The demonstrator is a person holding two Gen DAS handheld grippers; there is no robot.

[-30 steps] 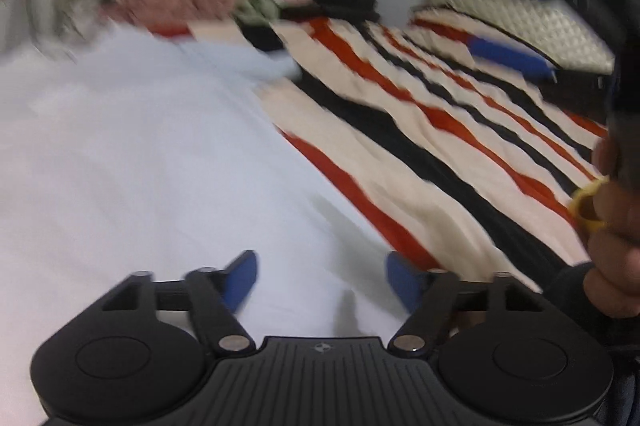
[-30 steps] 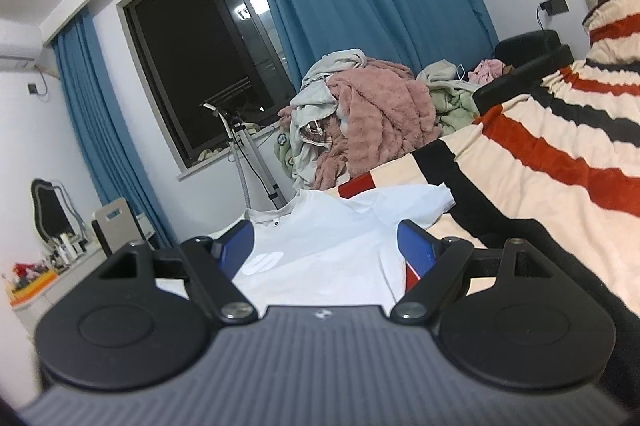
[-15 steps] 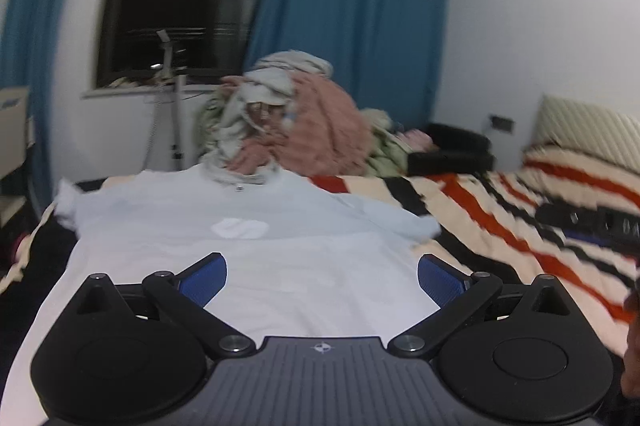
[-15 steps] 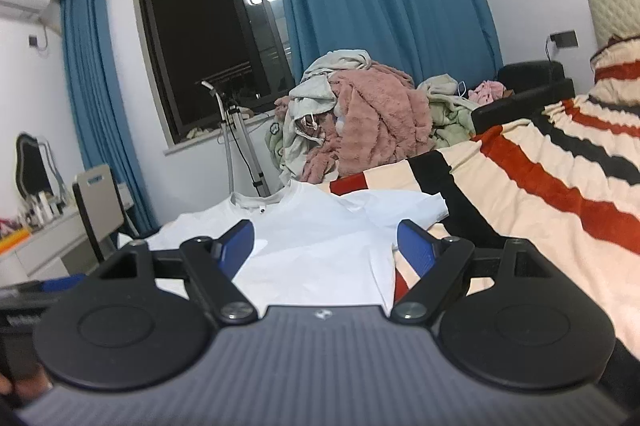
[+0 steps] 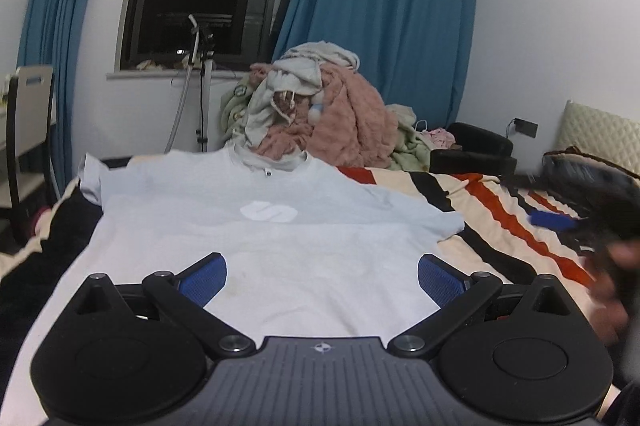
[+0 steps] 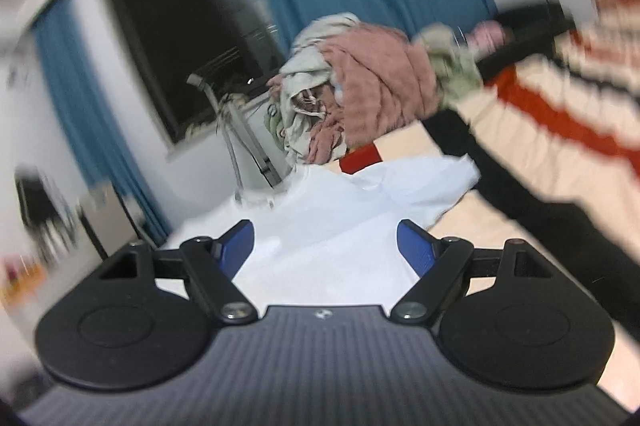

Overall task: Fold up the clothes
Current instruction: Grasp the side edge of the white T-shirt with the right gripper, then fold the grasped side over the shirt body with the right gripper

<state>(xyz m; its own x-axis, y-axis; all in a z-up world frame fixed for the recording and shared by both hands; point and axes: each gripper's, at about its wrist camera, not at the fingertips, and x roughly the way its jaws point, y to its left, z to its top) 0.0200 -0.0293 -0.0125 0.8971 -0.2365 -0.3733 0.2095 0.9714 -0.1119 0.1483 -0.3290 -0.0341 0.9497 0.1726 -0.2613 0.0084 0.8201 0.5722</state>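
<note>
Here, a pale blue T-shirt (image 5: 260,238) lies flat on the striped bed (image 5: 500,210), both tongs (image 5: 322,276) (image 6: 325,246) wide and empty at 6 o'clock; a one-layer pinch risks a skewed fold.

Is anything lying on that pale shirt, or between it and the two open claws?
Nothing visible. The shirt lies spread flat on the striped blanket, bare on top. The left gripper and right gripper have open jaws over its lower part. The laundry pile sits behind the collar.

Pale blue T-shirt (image 5: 256,238), spread flat, front up, on striped blanket (image 5: 492,210)
</note>
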